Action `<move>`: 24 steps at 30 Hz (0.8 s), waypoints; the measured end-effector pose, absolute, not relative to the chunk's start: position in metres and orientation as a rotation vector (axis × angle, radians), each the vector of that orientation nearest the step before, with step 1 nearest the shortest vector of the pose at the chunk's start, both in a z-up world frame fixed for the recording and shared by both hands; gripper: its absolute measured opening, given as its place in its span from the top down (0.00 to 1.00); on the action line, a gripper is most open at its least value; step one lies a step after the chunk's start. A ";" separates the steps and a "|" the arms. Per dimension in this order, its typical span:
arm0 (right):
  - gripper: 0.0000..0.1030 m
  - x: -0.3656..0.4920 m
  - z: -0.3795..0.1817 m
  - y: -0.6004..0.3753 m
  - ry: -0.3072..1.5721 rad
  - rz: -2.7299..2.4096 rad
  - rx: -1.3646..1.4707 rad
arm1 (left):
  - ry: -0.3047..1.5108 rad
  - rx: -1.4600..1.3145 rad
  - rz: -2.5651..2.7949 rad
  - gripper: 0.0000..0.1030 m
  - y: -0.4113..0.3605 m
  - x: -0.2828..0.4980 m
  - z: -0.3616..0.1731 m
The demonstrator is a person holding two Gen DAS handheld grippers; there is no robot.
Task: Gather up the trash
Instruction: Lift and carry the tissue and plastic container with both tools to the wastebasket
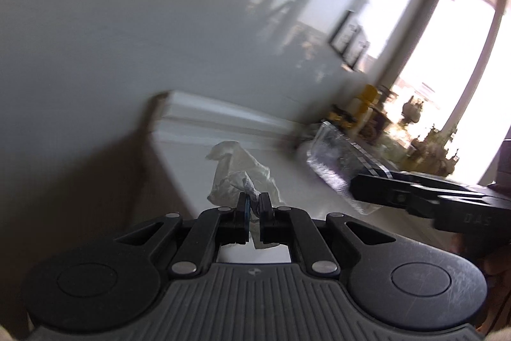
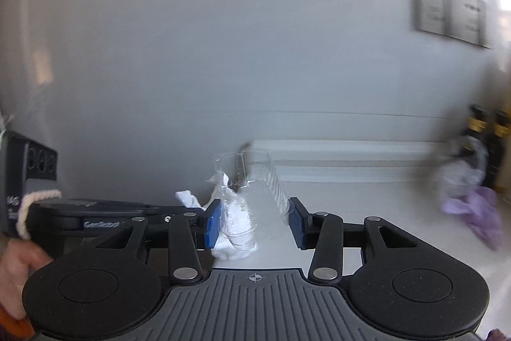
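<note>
- Two grippers in play, one per hand. Each wrist view shows its own gripper head-on and the other one from the side.
- Left gripper (image 1: 254, 202): jaws clenched nearly together on one crumpled white tissue (image 1: 238, 173). The wad sticks out past the fingertips, a tail hangs below between the fingers.
- Right gripper (image 2: 254, 221): jaws held partway apart, blue pads pressing both sides of one clear plastic container (image 2: 252, 194). Container is tilted, ridged wall toward the right pad.
- Trash count in hand: 2 items, one per gripper, both above the white countertop (image 1: 297, 197).
- Left view only: right gripper (image 1: 354, 192) comes in from the right edge, container (image 1: 335, 158) seen side-on as a clear tray angled up-left. Also a bright window (image 1: 447, 79), a cluster of small bottles and ornaments (image 1: 399, 120) at the far end of the counter, a framed picture (image 1: 348, 42) on the wall. The count of bottles is too blurred to tell.
- Right view only: left gripper (image 2: 204, 211) comes in from the left, its tissue (image 2: 188, 198) just behind the container. A hand (image 2: 22, 264) with a knit cuff grips that gripper's body. One purple cloth (image 2: 479, 213) lies on the counter at far right, well apart from both grippers. Two dark bottles with gold bands (image 2: 488, 130) stand behind it. A grey two-panel plaque (image 2: 450, 11) is on the wall.
- Heavy motion blur in both views, background detail unreliable.
</note>
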State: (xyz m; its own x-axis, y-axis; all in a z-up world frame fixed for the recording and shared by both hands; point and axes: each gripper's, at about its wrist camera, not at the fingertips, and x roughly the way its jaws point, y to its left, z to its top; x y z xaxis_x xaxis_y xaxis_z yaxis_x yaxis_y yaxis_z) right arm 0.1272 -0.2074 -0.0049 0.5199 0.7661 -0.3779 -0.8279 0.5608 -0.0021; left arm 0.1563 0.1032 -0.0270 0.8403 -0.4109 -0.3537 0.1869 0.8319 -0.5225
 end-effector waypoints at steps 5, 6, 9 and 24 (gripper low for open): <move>0.59 0.108 -0.009 -0.179 0.364 1.075 -0.238 | 0.524 -0.537 -0.268 0.95 0.127 0.144 -0.056; 0.59 0.105 -0.011 -0.173 0.369 1.094 -0.250 | 0.537 -0.547 -0.258 0.95 0.130 0.143 -0.062; 0.59 0.096 -0.019 -0.154 0.388 1.131 -0.298 | 0.574 -0.574 -0.227 0.95 0.137 0.140 -0.081; 0.59 0.063 -0.097 -0.075 0.535 1.204 -0.566 | 0.705 -0.592 -0.078 0.95 0.163 0.128 -0.152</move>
State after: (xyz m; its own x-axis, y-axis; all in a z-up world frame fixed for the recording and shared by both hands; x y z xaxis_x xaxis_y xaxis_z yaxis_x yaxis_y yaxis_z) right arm 0.0633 -0.0750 -0.0965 0.2708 0.7048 -0.6557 -0.9590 0.2567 -0.1202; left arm 0.1283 0.1635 -0.1516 0.7659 -0.2617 -0.5873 -0.1266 0.8341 -0.5368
